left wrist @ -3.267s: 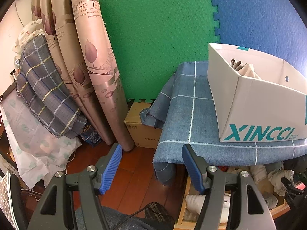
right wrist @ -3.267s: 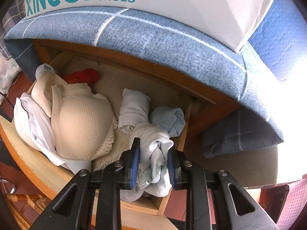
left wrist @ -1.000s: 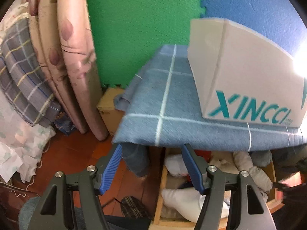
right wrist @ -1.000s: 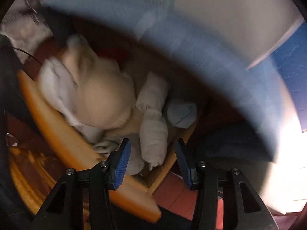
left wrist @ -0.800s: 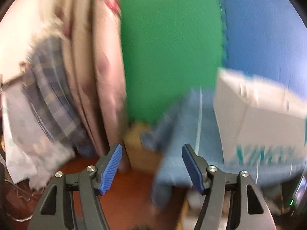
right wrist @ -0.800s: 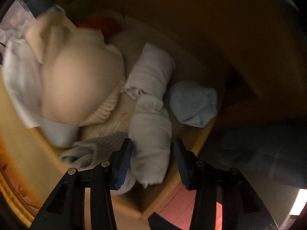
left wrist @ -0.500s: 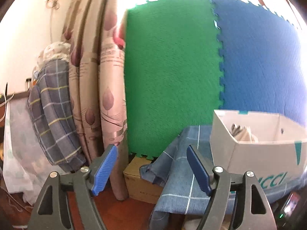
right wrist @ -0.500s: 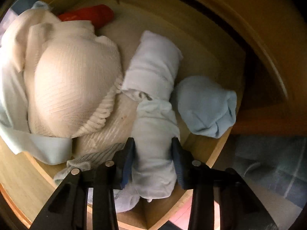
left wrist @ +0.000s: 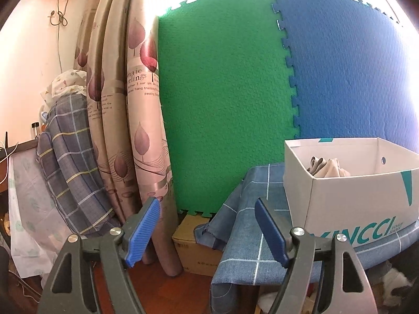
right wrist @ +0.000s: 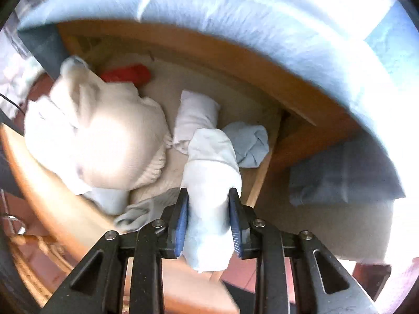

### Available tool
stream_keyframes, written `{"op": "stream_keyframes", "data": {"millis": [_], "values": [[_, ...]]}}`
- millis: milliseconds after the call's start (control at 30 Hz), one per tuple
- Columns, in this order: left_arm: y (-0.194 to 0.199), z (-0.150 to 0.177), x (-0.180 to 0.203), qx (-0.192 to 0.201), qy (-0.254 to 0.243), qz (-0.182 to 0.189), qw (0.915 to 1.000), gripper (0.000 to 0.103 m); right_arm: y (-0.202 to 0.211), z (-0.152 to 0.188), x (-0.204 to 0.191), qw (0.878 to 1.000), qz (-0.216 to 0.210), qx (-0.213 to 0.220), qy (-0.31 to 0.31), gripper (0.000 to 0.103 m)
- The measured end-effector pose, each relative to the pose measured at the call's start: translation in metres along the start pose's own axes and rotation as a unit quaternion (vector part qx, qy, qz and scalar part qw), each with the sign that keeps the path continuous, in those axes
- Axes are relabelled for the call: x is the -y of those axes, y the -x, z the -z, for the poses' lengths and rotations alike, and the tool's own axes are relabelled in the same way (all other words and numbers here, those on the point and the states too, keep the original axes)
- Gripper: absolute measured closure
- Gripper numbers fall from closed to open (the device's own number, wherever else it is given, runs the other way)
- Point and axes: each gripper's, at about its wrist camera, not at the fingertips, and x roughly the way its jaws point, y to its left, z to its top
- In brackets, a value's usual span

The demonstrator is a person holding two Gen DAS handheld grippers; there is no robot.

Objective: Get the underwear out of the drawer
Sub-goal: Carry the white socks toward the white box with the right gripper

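Right claw (right wrist: 209, 219) closing, pads pressing a rolled white underwear (right wrist: 212, 180) above the drawer (right wrist: 262, 180). Left claw (left wrist: 207, 229) released, empty.

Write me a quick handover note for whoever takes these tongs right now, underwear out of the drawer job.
Right tongs: closing on a rolled white underwear bundle with the blue pads against its sides, above the open drawer.
Left tongs: open, empty, facing the shoe box on the blue cloth.
In the drawer: another white roll, a light blue piece, a red item, a cream knit garment.
Done: some clothing already in the box.
Left: carry this bundle clear of the drawer, probably into the box, then the rest.
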Motion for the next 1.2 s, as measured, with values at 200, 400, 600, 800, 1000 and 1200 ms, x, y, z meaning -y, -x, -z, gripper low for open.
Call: {"op": "stream_keyframes", "data": {"millis": [200, 400, 600, 800, 1000, 1200], "values": [[0.0, 0.002, -0.005, -0.009, 0.017, 0.004, 0.9998, 0.026, 0.075, 0.01, -0.002, 0.999, 0.003, 0.053, -0.006, 0.077], [-0.001, 0.006, -0.006, -0.022, 0.026, 0.008, 0.9994, 0.026, 0.177, 0.009, 0.001, 0.992, 0.017, 0.127, -0.008, 0.077], [-0.008, 0.007, -0.009, -0.043, 0.037, 0.01, 0.9984, 0.026, 0.254, -0.036, 0.004, 0.979, 0.036, 0.199, -0.001, 0.077], [-0.007, 0.007, -0.016, -0.047, 0.054, 0.015, 0.9973, 0.026, 0.292, -0.084, -0.002, 0.968, 0.051, 0.245, -0.001, 0.077], [-0.009, 0.006, -0.02, -0.053, 0.064, 0.019, 0.9964, 0.026, 0.292, -0.125, -0.001, 0.96, 0.059, 0.272, -0.019, 0.077], [-0.009, 0.006, -0.023, -0.054, 0.071, 0.023, 0.9958, 0.026, 0.277, -0.152, 0.012, 0.959, 0.063, 0.272, -0.046, 0.077]]}}
